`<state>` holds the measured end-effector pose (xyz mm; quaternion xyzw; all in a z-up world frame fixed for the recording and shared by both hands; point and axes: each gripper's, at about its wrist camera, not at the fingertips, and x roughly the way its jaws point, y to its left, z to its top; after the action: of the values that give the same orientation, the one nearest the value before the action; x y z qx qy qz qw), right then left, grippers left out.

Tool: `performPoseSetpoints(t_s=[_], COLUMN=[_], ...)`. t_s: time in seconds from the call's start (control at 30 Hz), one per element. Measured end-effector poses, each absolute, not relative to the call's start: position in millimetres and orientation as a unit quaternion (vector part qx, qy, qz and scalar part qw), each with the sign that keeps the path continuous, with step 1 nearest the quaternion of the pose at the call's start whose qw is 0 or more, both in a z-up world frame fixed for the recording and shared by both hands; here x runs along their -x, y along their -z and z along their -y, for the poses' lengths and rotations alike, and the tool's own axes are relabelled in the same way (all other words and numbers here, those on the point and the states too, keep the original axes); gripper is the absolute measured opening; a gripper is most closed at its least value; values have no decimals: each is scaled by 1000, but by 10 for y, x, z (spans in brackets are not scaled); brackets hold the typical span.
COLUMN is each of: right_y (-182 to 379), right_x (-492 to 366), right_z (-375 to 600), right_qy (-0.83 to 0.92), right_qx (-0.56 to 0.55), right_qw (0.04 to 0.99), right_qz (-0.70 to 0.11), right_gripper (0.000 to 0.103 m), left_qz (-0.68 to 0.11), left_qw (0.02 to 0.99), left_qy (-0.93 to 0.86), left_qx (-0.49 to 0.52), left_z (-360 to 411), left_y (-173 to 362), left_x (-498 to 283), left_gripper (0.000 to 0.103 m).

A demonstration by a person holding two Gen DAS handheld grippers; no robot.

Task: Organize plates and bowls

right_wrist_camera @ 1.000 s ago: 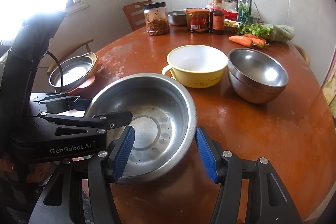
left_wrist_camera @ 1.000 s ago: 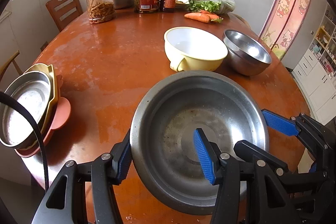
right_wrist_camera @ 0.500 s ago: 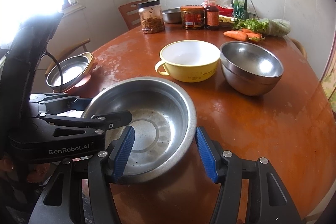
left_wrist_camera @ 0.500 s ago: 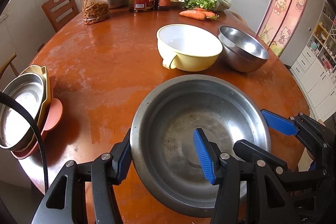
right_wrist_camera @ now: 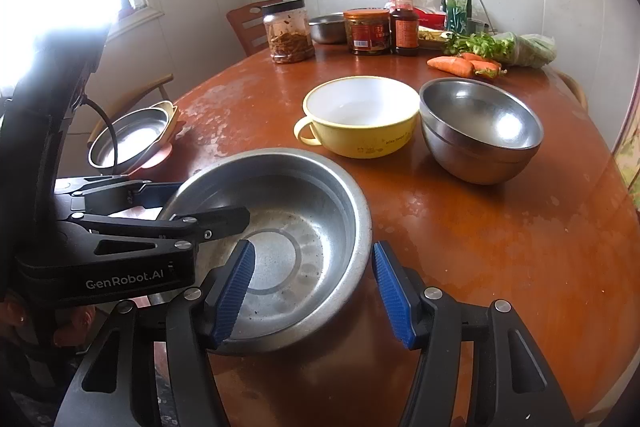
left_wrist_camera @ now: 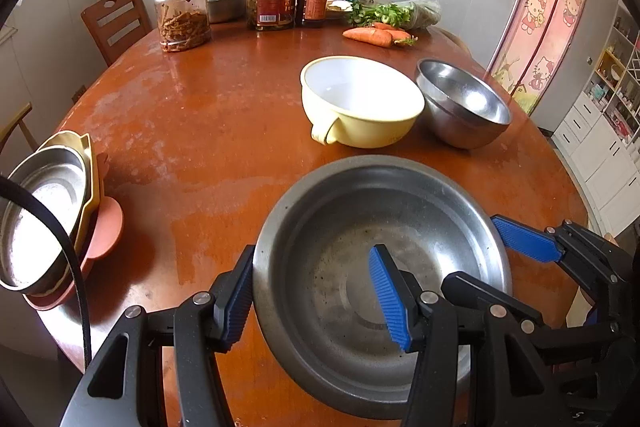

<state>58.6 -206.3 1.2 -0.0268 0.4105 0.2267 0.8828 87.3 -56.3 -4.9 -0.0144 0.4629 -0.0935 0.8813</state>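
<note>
- Nothing of note has shifted against a second ago: the wide shallow stainless-steel basin (left_wrist_camera: pixel 340 223) sits between the same pads, and only the far background drifts a little in view.
- Basin location: near edge of the round brown wooden table (left_wrist_camera: pixel 208 131), just on the near side of the pale yellow handled bowl (left_wrist_camera: pixel 360 103), not touching it.
- Left gripper (left_wrist_camera: pixel 314 259): jaws parted, straddling the basin's left wall, one pad at the outer rim, the other over the inside. Not clamped.
- Right gripper (right_wrist_camera: pixel 313 251): likewise parted across the near right rim, released.
- Handling, judged: thin rigid metal, probably light, smooth and slippery. The broad span would tip from one hold, so pinch the rolled rim on opposite sides, pads deep over the lip.
- Deep round steel bowl (left_wrist_camera: pixel 464 107), seemingly two nested: just right of the yellow bowl.
- Stack of steel dish, yellow tray and pink plate (left_wrist_camera: pixel 44 215): well left of the yellow bowl, at the table's edge. Likely destination.
</note>
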Motion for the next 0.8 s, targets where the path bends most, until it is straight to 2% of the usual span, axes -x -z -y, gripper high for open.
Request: performPoseSetpoints(t_s=[0.23, 0.8], right_y=[-26, -163], right_x=[-638, -725], right_z=[2061, 2121], right_qy=[-224, -215], right_qx=[26, 15], right_qw=[883, 891], right_qz=[-412, -400], right_gripper=[64, 73], left_qz=[-459, -444], left_qw=[884, 892], left_qy=[90, 83], left_qx=[12, 9], left_z=[562, 545], left_y=[-2, -208], left_x=[-895, -956], left_gripper=[56, 56])
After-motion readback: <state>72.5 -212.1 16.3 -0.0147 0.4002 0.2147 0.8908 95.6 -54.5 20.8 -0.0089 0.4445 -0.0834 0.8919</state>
